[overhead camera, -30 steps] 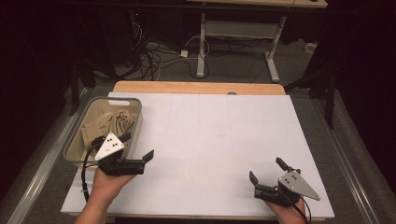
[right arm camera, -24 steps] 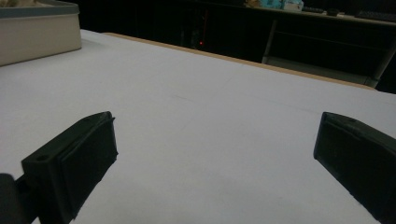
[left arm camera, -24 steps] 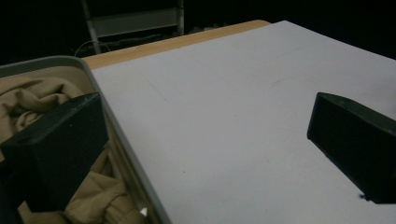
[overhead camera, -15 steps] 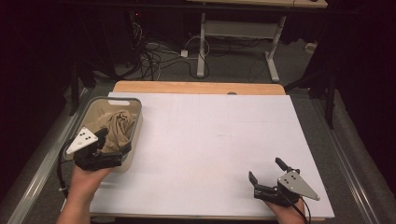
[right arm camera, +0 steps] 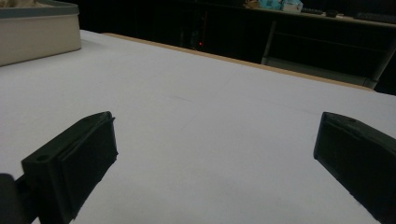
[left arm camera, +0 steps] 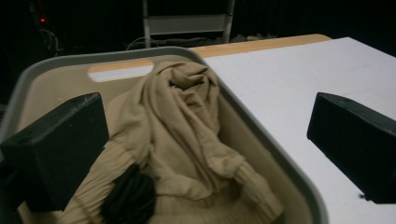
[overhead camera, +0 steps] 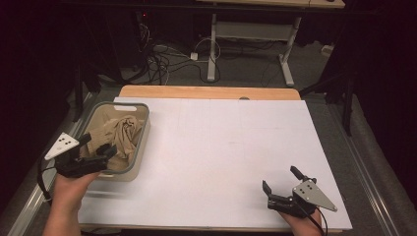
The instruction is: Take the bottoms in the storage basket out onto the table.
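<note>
Crumpled tan knit garment (left arm camera: 182, 135) in grey plastic bin (overhead camera: 139, 147); left tongs (overhead camera: 101, 153) wide above it, right tongs (overhead camera: 280, 183) wide, empty.

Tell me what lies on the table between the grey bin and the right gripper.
Nothing: the high view shows only bare white table between the grey bin and the open right gripper; the right gripper view agrees.
</note>
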